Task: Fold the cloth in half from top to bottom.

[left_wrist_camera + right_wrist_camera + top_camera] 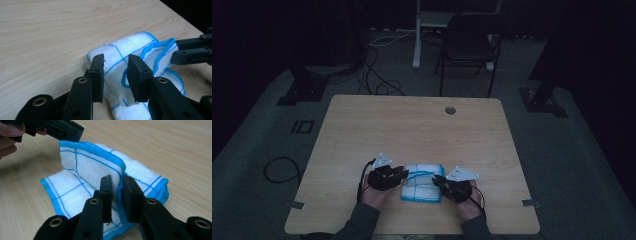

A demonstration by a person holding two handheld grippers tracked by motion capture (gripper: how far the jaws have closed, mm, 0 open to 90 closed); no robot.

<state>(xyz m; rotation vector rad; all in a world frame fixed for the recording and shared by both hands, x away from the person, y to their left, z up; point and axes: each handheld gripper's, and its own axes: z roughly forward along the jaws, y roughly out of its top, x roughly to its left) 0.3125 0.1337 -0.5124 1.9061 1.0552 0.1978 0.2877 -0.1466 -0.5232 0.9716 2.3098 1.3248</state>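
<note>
Each hand carries a black, two-jawed plastic claw: the left claw (403, 173) and the right claw (436, 178). Both are topped by a pale grey three-cornered plate and trail a thin black cable. Brass-coloured rivets dot the jaw arms. The person wears dark grey long sleeves (360, 220).
</note>
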